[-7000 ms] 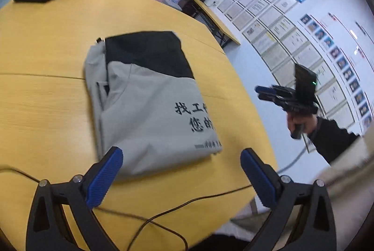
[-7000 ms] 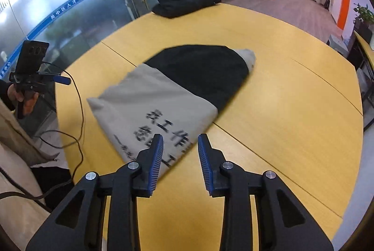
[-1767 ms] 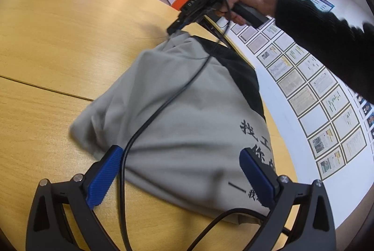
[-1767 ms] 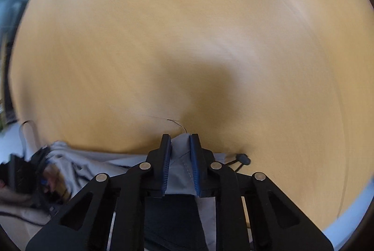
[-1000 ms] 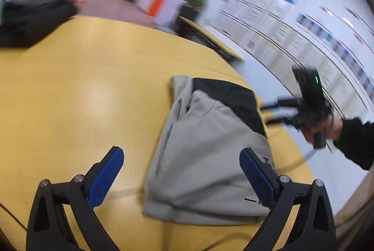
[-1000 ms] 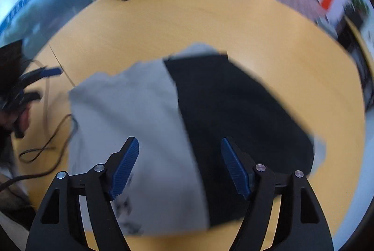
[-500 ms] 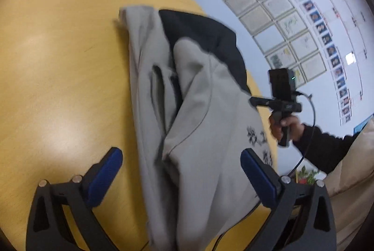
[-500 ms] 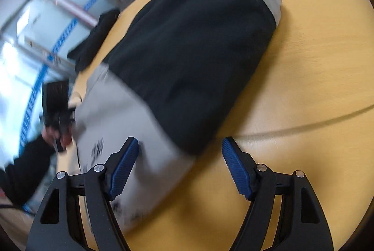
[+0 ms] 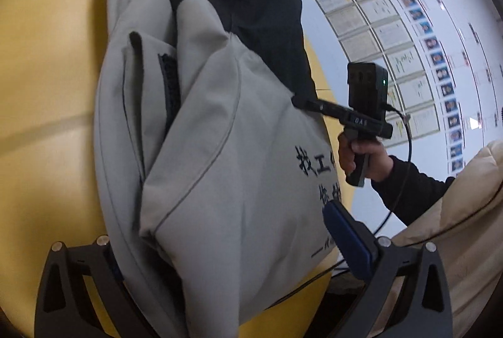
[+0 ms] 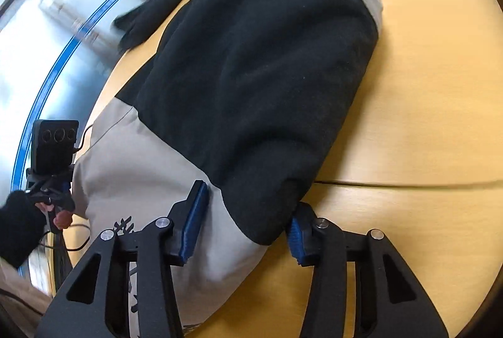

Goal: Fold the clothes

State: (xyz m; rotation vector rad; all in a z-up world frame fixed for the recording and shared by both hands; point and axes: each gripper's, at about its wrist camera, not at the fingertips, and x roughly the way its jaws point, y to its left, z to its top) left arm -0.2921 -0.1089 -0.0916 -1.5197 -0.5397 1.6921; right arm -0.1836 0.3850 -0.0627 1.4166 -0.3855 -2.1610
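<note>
So, table [image 10: 424,86]: one, yellow wood, everything sits on it
jacket [image 9: 220,149]: one, grey and black, folded, lying mid-table; black Chinese print, can't read it all
left gripper [image 9: 226,253]: jaws wide, straddling the jacket's near edge
right gripper [image 10: 242,224]: jaws closing, jacket's edge between them
"DAS": on the right gripper's body

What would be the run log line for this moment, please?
jacket: folded on table | left gripper: open, astride hem | right gripper: closing around edge
</note>
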